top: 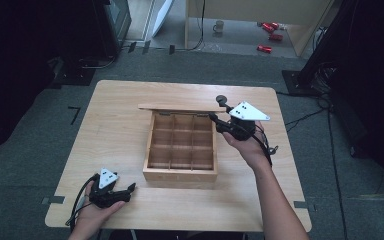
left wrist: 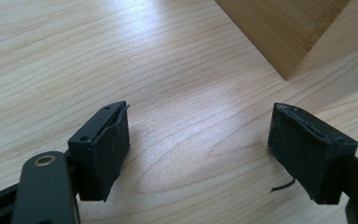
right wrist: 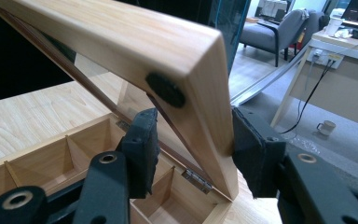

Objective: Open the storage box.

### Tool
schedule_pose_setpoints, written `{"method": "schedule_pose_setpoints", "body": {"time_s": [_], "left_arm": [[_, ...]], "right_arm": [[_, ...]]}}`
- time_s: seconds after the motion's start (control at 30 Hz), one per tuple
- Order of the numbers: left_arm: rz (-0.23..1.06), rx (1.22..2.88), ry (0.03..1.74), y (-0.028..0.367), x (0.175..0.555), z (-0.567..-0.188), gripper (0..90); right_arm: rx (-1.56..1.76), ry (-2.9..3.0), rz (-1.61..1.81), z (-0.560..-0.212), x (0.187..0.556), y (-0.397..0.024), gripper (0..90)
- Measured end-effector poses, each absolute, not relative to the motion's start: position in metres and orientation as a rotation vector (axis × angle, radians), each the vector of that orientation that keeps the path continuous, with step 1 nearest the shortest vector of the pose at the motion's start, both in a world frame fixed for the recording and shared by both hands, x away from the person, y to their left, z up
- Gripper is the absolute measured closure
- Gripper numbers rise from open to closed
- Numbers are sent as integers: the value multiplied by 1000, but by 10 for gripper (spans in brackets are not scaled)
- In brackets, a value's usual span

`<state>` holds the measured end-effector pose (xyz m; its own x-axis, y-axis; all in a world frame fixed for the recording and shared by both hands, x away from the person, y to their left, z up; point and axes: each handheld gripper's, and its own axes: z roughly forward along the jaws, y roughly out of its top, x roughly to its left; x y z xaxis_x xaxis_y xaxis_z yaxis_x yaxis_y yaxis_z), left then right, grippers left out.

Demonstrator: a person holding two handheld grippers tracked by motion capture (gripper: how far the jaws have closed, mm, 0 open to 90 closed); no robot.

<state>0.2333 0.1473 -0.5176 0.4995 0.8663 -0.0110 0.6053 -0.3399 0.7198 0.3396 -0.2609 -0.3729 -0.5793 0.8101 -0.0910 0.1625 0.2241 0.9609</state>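
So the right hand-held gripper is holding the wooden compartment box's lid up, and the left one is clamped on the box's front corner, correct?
Not quite. The left hand-held gripper is open over the bare light wooden table, short of the box corner, as the left gripper view shows. The right hand-held gripper does hold the lid of the wooden compartment box up.

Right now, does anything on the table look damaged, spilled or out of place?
Little stands out. The left hand-held gripper has worn pads, with a loose thread by one. The wooden divided box sits square, its compartments empty, nothing spilled; its lid is raised between the right hand-held gripper's jaws.
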Motion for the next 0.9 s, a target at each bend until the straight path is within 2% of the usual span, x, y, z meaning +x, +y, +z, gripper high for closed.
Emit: {"method": "schedule_pose_setpoints", "body": {"time_s": [0.9], "left_arm": [[507, 2076, 1203, 146, 233, -518, 211]], "right_arm": [[917, 1889, 1393, -366, 357, -269, 620]]}}
